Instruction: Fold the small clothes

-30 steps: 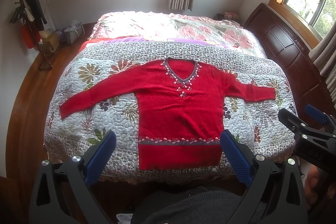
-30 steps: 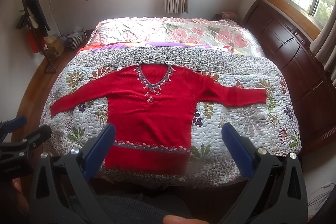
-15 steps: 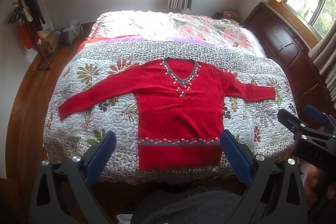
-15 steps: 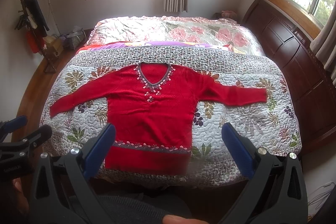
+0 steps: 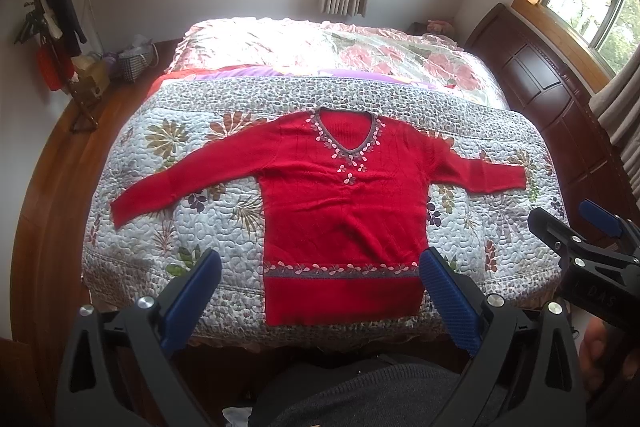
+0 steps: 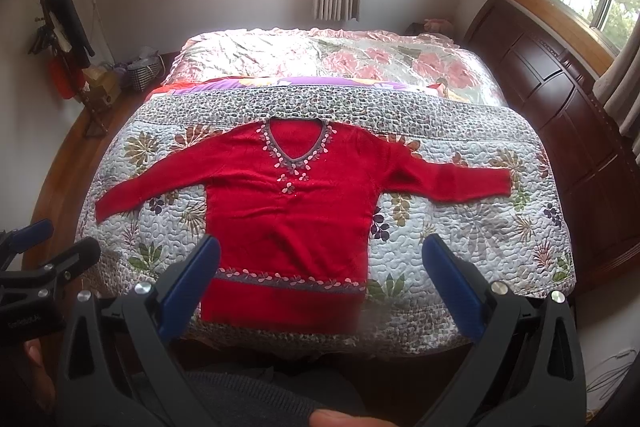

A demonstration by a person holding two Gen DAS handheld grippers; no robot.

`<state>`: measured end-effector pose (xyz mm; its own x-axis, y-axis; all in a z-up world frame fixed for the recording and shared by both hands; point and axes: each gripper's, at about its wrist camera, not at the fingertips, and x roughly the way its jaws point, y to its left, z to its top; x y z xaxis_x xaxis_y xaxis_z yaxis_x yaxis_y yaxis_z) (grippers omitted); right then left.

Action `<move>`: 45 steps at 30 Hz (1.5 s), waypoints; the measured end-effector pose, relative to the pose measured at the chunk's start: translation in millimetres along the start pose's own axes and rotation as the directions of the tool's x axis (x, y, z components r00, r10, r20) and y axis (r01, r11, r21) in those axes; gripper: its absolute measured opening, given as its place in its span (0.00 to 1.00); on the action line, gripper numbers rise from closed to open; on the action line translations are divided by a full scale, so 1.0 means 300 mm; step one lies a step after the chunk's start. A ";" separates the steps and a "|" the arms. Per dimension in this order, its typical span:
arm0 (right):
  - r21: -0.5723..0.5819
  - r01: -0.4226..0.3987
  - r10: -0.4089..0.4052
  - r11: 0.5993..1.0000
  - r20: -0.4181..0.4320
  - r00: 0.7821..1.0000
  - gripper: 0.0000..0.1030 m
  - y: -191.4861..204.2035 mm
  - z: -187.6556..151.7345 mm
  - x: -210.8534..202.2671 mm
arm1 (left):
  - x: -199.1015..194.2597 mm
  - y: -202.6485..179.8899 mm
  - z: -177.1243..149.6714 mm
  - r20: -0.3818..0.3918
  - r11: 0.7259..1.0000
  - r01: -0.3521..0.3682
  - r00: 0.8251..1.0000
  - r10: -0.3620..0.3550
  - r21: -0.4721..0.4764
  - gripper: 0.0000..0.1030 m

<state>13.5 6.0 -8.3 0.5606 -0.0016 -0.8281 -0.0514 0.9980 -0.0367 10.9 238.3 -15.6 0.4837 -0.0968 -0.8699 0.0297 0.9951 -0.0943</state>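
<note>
red v-neck sweater lies flat, face up, both sleeves spread, on the floral quilt at the foot of the bed. left tongs held short of the hem, wide apart, empty. right tongs likewise spread, gripping nothing, clear of the sweater.

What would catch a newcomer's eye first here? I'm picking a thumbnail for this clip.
The red sweater stands out first: it lies flat, face up, sleeves spread, on the flowered quilt at the near end of the bed. Next come the blue-padded fingers of the open left gripper and the open right gripper, both short of the hem, holding nothing.
</note>
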 end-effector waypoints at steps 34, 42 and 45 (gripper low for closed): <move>0.027 0.016 -0.015 1.000 -0.024 1.000 0.97 0.041 0.021 0.050 | 0.083 0.059 0.048 0.016 0.999 0.014 1.000 -0.015 0.049 0.96; -0.034 0.110 -0.105 0.993 0.131 0.986 0.97 -0.045 0.003 0.144 | 0.199 0.111 0.101 0.097 0.974 0.158 0.980 -0.175 0.159 0.96; 0.003 0.140 -0.140 0.990 0.043 0.989 0.97 -0.161 -0.015 0.246 | 0.267 0.104 0.140 0.043 0.970 0.205 0.976 -0.212 0.131 0.96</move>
<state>53.5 -42.5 -70.2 0.5973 -0.1388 -0.7899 0.0298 0.9881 -0.1511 87.4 262.5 -67.9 0.5036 -0.3050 -0.8083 0.2423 0.9479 -0.2068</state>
